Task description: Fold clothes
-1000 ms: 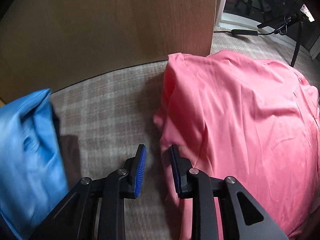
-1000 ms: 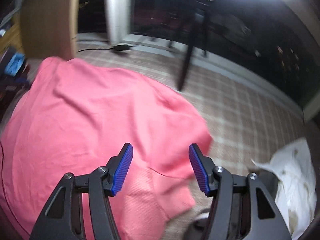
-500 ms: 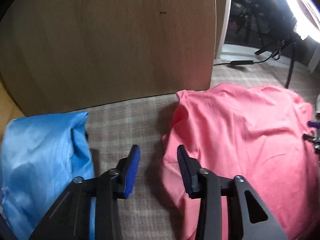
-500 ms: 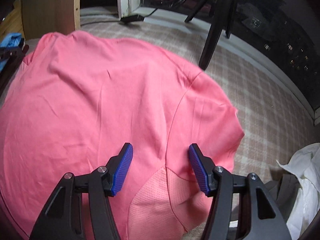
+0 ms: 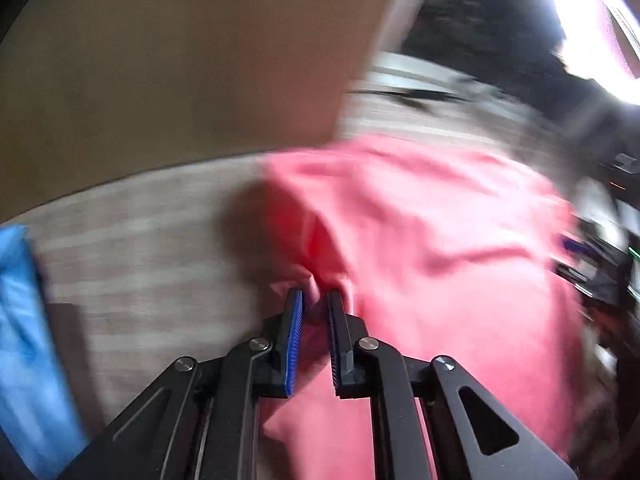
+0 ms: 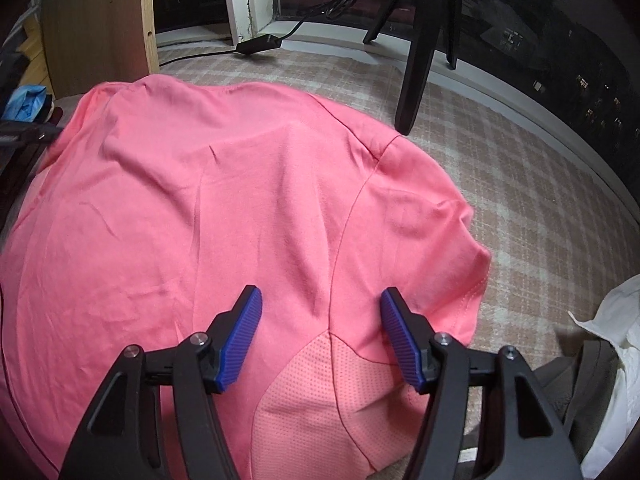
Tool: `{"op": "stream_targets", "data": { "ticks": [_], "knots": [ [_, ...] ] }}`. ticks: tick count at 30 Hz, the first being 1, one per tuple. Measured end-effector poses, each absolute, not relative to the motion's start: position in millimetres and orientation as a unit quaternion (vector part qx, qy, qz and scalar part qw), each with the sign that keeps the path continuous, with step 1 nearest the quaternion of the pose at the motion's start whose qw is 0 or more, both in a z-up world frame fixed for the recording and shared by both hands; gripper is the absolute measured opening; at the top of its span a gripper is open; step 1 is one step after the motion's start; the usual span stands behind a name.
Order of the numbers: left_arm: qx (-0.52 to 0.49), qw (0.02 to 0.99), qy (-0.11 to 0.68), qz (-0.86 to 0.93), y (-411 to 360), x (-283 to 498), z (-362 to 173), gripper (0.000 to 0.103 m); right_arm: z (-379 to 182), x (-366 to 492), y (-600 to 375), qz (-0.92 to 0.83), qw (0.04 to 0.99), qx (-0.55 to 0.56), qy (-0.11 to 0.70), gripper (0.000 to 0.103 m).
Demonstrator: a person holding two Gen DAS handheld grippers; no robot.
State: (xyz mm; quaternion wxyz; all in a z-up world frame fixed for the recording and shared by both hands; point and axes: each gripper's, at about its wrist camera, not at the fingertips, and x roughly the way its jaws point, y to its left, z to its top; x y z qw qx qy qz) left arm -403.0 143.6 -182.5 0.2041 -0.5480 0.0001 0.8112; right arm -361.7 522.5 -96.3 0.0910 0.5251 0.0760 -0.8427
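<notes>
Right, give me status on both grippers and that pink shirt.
Left gripper just closed, pinching the pink t-shirt edge. Right gripper open above the sleeve seam. Nothing in the way.

The shirt (image 6: 240,208) lies spread on the carpet (image 6: 520,184). Left of the shirt lies another garment (image 5: 24,340); behind it stands a board (image 5: 180,60); right of it, a cloth (image 6: 616,360).

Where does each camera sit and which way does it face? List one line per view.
Left wrist: on the left gripper, angled down at the pink shirt edge pinched between closing pads; blue garment at left.
Right wrist: on the right gripper, angled down, open over the shirt.
Shared: shirt, plaid cover, wooden panel.
</notes>
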Motion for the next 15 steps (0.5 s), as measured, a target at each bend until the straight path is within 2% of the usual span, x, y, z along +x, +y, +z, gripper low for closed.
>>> {"op": "stream_targets", "data": {
  "ticks": [7, 9, 15],
  "knots": [
    [-0.515, 0.119, -0.006, 0.849, 114.0, -385.6, -171.4, 0.016, -71.8, -361.8, 504.9, -0.853, 0.076, 0.505, 0.109, 0.059],
    [-0.528, 0.093, -0.015, 0.844, 105.7, -395.2, -183.7, 0.02, -53.3, -365.3, 487.2, -0.86, 0.108, 0.489, 0.103, 0.059],
    [-0.548, 0.073, -0.018, 0.833, 112.4, -412.2, -212.7, 0.02, -24.3, -400.0, 400.8, -0.86, 0.206, 0.447, 0.135, 0.059]
  ]
}}
